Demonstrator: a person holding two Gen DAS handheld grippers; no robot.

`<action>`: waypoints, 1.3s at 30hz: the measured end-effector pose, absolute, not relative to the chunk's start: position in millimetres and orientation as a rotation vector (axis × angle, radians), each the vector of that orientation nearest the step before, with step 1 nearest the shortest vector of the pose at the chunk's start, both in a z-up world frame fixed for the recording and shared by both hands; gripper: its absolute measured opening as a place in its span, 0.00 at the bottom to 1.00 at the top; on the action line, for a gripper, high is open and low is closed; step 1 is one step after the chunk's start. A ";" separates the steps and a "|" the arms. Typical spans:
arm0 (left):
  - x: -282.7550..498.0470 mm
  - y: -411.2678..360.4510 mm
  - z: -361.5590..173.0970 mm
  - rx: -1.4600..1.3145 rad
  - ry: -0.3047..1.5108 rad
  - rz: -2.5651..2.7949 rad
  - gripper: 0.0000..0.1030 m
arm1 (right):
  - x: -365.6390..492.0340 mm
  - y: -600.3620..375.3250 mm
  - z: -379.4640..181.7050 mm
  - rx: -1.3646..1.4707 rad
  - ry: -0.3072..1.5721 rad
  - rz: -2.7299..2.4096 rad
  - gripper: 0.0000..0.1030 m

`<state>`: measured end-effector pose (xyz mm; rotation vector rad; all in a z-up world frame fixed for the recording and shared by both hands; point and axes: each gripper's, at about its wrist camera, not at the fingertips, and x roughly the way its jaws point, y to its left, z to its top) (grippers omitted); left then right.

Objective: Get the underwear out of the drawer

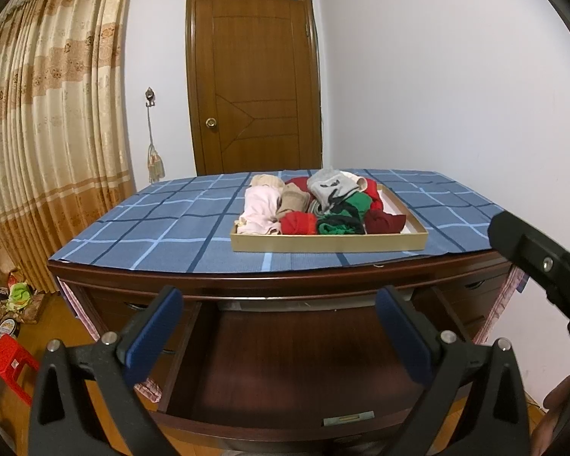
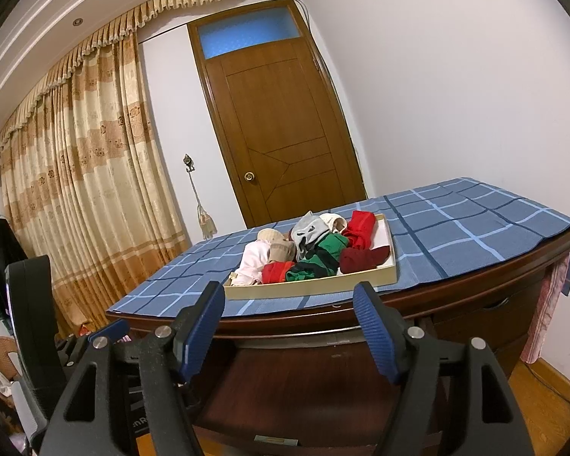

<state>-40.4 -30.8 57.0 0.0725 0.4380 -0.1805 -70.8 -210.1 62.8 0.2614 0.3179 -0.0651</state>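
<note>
Drawer stands pulled out of the table front, directly below both cameras. Its floor looks bare in both views; no cloth seen in it.

Underwear lies heaped in a tray on the checked cloth that covers the table top. Pink and beige pieces at the tray's left end, red, green and grey in the middle, dark red at the right. The tray's long axis runs left to right across both views, near edge close to the table's front lip.

Key relation: the pile lies ahead of and above both tools, beyond the open drawer. From the left hand-held gripper the tray sits nearly dead ahead, a touch right. From the right hand-held gripper it sits straight ahead too, just past the fingertips in the picture. Which is nearer: cannot tell for sure.

Pose: both point slightly downward over the drawer, fingers level side by side. Left jaws apart, nothing between them. Right jaws apart, nothing between them. Part of the right tool shows at the right edge of the left view.

Judgement: the drawer looks emptied, task at or near its end. If a piece remains at the hidden back of the drawer, reach goes down and forward, not toward the tray.
</note>
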 end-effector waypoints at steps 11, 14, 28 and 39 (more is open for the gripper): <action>-40.3 -30.6 57.0 0.072 0.439 -0.180 1.00 | -70.6 -209.7 62.4 0.261 0.319 -0.065 0.71; -40.3 -30.7 57.0 0.072 0.438 -0.180 1.00 | -71.1 -209.8 63.1 0.261 0.317 -0.067 0.71; -40.3 -29.7 57.2 0.073 0.440 -0.180 1.00 | -69.7 -209.0 60.8 0.265 0.322 -0.067 0.71; -37.1 -25.7 58.3 0.069 0.429 -0.148 1.00 | -70.5 -209.6 62.3 0.260 0.317 -0.073 0.71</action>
